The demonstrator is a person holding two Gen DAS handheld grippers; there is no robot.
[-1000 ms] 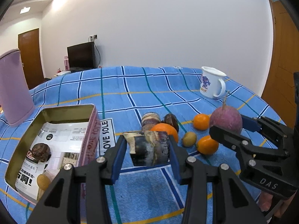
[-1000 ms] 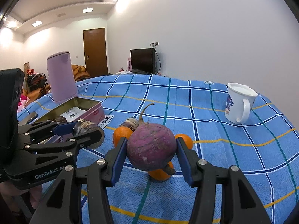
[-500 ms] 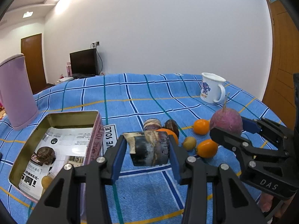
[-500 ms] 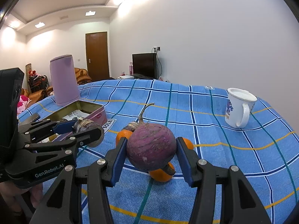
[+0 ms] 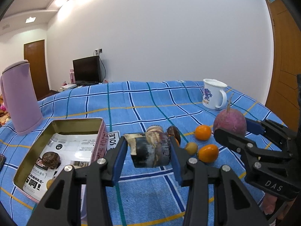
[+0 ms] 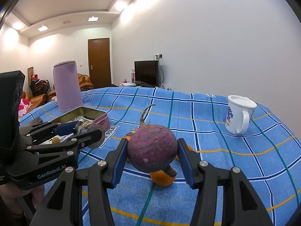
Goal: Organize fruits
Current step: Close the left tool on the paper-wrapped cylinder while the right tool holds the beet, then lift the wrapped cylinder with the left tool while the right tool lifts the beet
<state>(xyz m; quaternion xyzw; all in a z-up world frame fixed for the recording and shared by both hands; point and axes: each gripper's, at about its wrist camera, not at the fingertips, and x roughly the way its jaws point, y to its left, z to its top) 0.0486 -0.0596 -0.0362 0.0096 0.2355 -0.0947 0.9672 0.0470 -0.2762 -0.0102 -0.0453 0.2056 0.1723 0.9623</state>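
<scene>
My left gripper (image 5: 148, 151) is shut on a dark, peeling cylindrical root chunk (image 5: 150, 150), held above the blue checked cloth just right of the open tin box (image 5: 75, 121). My right gripper (image 6: 151, 152) is shut on a round purple radish (image 6: 152, 147) with a thin tail, held above the cloth; it also shows in the left wrist view (image 5: 229, 121). On the cloth lie two oranges (image 5: 203, 132) (image 5: 208, 153), a small kiwi-like fruit (image 5: 191, 148) and two dark roots (image 5: 174, 131). The tin holds a dark round item (image 5: 49, 160) on printed paper.
A white mug (image 5: 214, 96) stands at the far right of the table. A lilac kettle (image 5: 20, 98) stands at the far left beyond the tin. A dark object (image 5: 1, 162) lies at the left edge. A printed card (image 5: 112, 140) leans by the tin.
Both grippers have risen a little with their loads; the table objects sit lower in both views. Both grips are unchanged.
</scene>
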